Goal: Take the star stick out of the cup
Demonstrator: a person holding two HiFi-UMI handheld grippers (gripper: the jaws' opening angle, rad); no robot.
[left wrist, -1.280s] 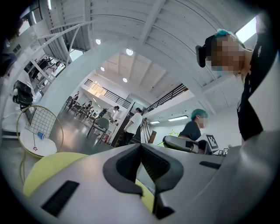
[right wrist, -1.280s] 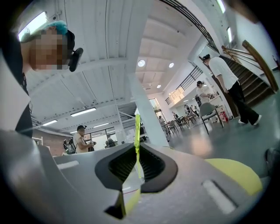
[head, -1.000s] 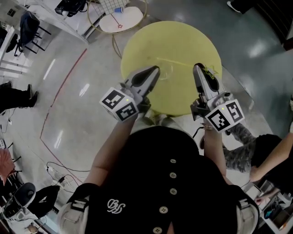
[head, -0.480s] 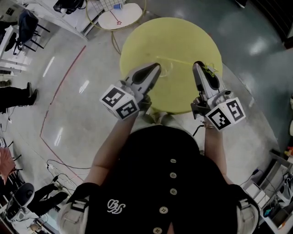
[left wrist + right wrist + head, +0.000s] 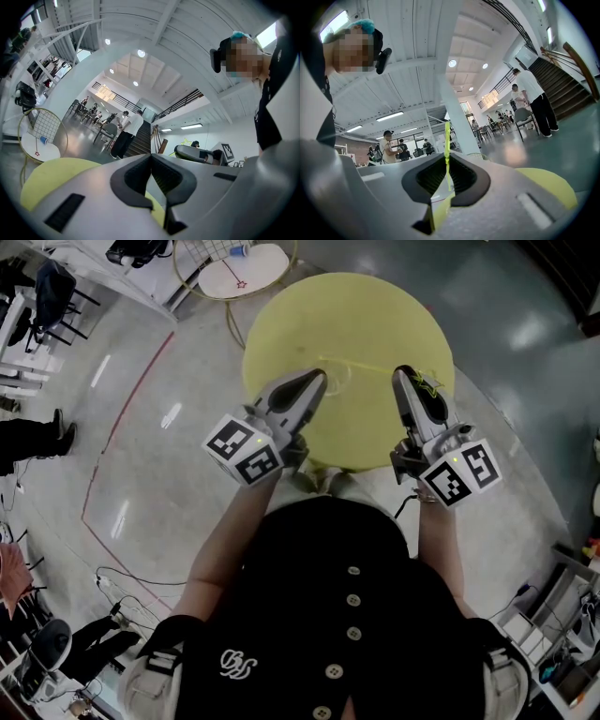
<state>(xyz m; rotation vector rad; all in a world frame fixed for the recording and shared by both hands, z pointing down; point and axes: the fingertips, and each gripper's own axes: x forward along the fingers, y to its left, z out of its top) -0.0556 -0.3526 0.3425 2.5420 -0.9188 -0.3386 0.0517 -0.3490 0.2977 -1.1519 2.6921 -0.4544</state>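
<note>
Your right gripper (image 5: 448,158) has its jaws drawn in on the star stick (image 5: 446,140). In the right gripper view the thin yellow-green shaft stands upright in the narrow slot between the two dark pads (image 5: 464,176). It rises a little above the tips and runs down between them until the gripper's own body hides it. Nothing else is in that grip. You hold this gripper level over the near right part of the round yellow table (image 5: 347,315), pointing away from you. In the head view the stick's outlined star (image 5: 429,386) shows over the top of this gripper, just behind its tips. The left gripper view shows the same star just above the right gripper's nose.

Your left gripper (image 5: 151,158) is closed, its tips meeting with nothing between them. It too lies level, over the table's near left edge, angled inward, with its tips well apart from the right gripper's.

The cup (image 5: 339,381) is clear and shows only as a faint outline on the table, between the two grippers' tips and nearer the left one. It stands apart from the right gripper's jaws, off to their left. Where the stick's lower end sits relative to the cup cannot be told: the shaft is too thin to follow in the head view.
</note>
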